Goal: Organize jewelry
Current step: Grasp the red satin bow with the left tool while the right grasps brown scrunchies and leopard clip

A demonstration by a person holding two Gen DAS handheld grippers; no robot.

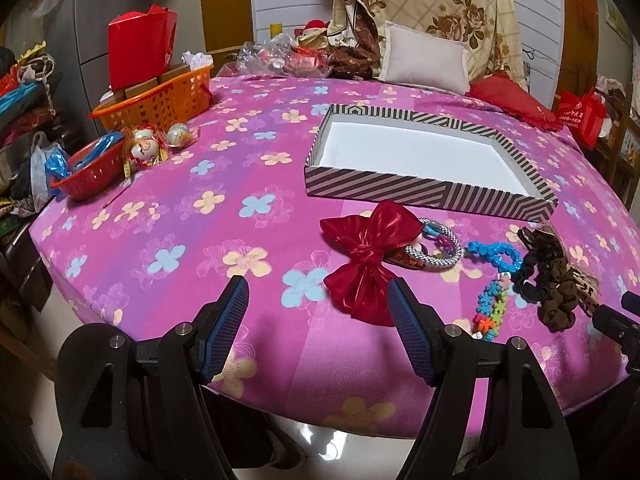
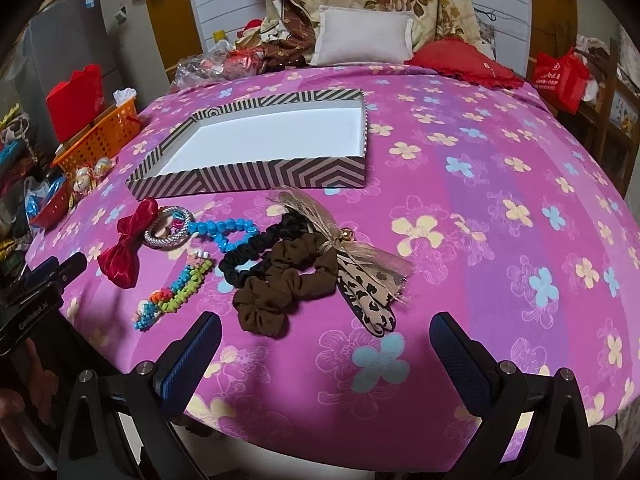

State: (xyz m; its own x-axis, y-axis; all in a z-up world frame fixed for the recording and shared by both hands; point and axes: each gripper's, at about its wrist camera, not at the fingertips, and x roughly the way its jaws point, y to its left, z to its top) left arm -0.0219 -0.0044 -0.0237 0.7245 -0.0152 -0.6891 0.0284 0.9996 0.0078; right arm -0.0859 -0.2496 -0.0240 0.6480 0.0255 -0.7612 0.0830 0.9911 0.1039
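A striped shallow box (image 1: 424, 190) (image 2: 256, 180) with a white empty inside lies on the pink flowered bedspread. In front of it lie a red bow (image 1: 366, 256) (image 2: 124, 246), a silver bracelet (image 1: 434, 250) (image 2: 168, 226), a blue bead string (image 1: 496, 254) (image 2: 224, 232), a colourful bead bracelet (image 1: 490, 308) (image 2: 176, 292), a black scrunchie (image 2: 256, 252), a brown scrunchie (image 1: 560, 292) (image 2: 284, 284) and a leopard bow (image 2: 368, 292). My left gripper (image 1: 320, 300) is open and empty, just short of the red bow. My right gripper (image 2: 326, 332) is open and empty, just short of the brown scrunchie and leopard bow.
An orange basket (image 1: 160, 100) (image 2: 100, 136), a red basket (image 1: 88, 172) and round ornaments (image 1: 156, 140) sit at the bed's left edge. Pillows (image 1: 424, 60) (image 2: 364, 38) and cloth pile up at the back. The bed's front edge drops to the floor below both grippers.
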